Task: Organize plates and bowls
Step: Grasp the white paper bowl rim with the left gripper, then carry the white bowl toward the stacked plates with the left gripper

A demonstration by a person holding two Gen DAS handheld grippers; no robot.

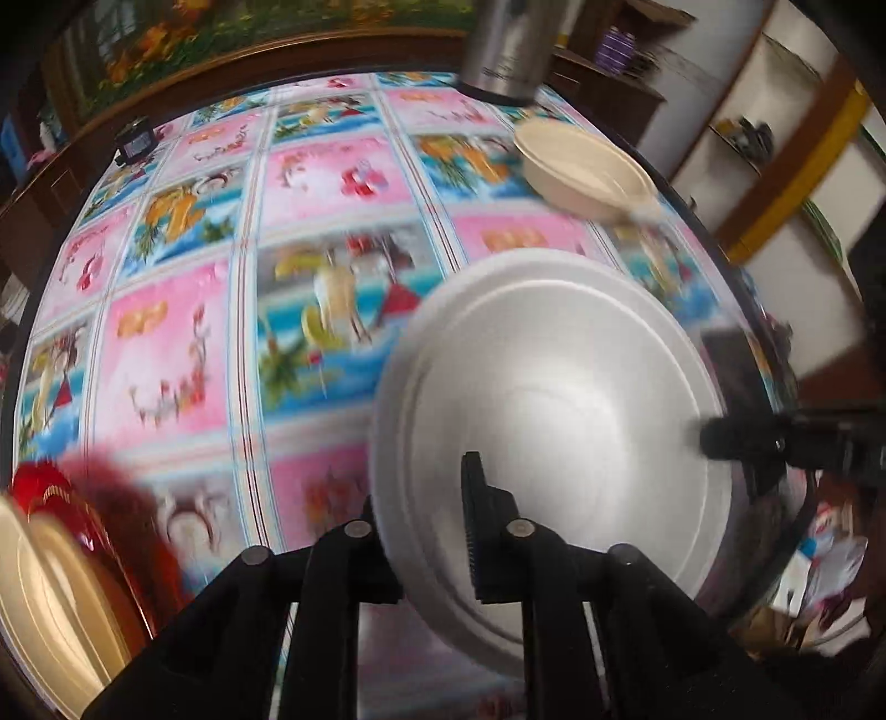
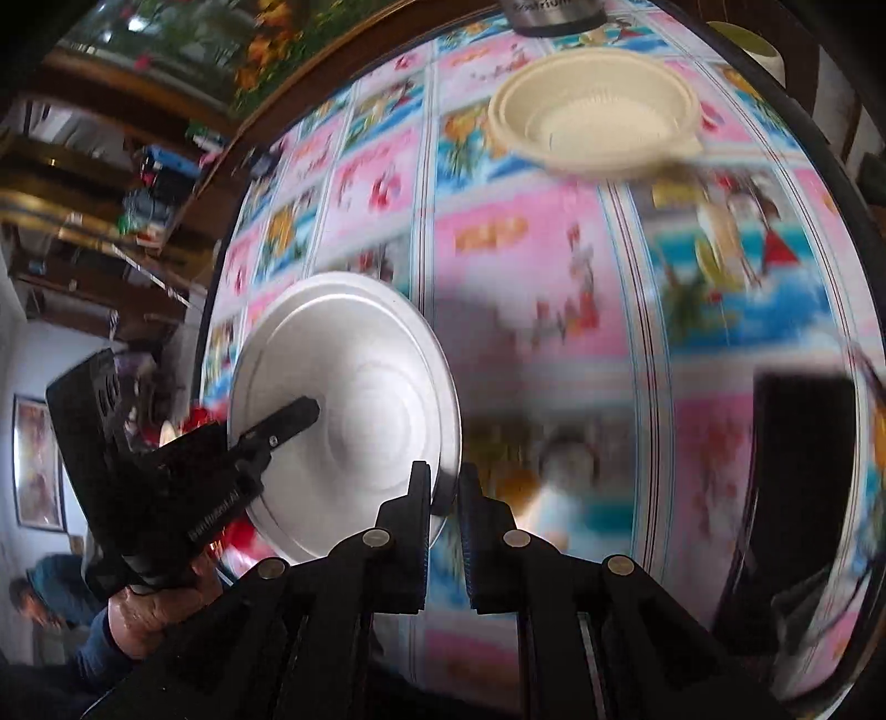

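- White plate (image 1: 554,443) hangs tilted above the patterned tablecloth (image 1: 183,354), pinched at opposite parts of its rim by both grippers.
- Left gripper (image 1: 426,531) has its fingers drawn narrow onto the plate's near edge, one finger over the face and one behind the rim.
- Right gripper (image 2: 443,498) is likewise clamped narrow on the plate's rim, its jaws almost touching around the thin edge.
- Beyond the plate, well apart from it, a beige bowl (image 2: 595,119) sits upright near the table's far edge, and a steel cup (image 1: 506,47) stands past that.
- Left of the plate, a red dish (image 1: 105,531) with a beige plate (image 1: 50,598) beside it lies at the table's near edge.
- Between the plate and the bowl the cloth lies open.
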